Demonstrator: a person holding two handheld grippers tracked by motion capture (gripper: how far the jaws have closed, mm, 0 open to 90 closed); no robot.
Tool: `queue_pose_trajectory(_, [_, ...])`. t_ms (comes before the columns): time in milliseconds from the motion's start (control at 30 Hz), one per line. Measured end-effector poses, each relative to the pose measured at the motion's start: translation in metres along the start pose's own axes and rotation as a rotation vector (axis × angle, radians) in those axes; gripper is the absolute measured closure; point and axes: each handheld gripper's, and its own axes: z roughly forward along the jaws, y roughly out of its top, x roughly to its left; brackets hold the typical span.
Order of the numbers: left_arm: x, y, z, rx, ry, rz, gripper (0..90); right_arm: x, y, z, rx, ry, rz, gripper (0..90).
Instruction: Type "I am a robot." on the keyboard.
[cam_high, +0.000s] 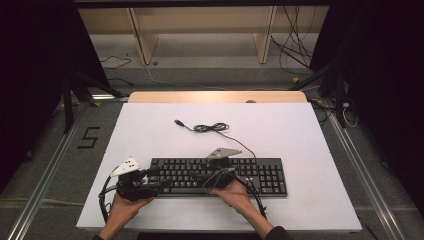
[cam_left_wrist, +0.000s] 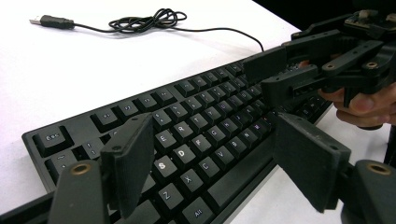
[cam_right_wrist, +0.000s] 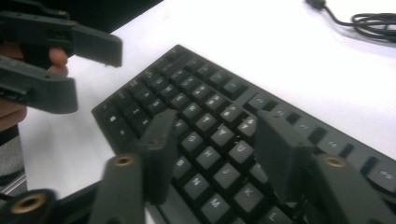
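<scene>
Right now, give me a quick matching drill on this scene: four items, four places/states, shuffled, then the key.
Items:
1. keyboard
2. USB plug
3. left gripper
4. right gripper

Places/states:
A. jaws open over the keys near S, D and X
B. lies flat on the white table, long side toward the person
C. jaws open over the keys near the keyboard's middle
D. bare end of the coiled cable, lying beyond the keyboard

Pairs: 1-B, 2-D, 3-A, 4-C
</scene>
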Motion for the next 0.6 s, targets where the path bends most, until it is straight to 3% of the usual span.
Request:
queue_pose_trajectory(133, [0.000, 0.000, 0.000, -0.001, -0.004, 0.001, 28.3, -0.004, 0.001, -0.003, -0.003, -0.016, 0.005, 42.5])
queue_pose_trajectory(467, [0.000, 0.000, 0.000, -0.005, -0.006, 0.002, 27.6, -0.014, 0.004, -0.011, -0.021, -0.037, 0.017, 41.6])
queue_pose_trajectory(567, [0.000, 0.000, 0.000, -0.005, -0.006, 0.003, 27.6, -0.018, 0.005, -0.014, -0.021, -0.051, 0.017, 47.7])
queue_pose_trajectory(600, [0.000, 0.000, 0.000, -0.005, -0.006, 0.003, 27.6, -0.020, 0.005, -0.015, -0.020, -0.059, 0.016, 54.6])
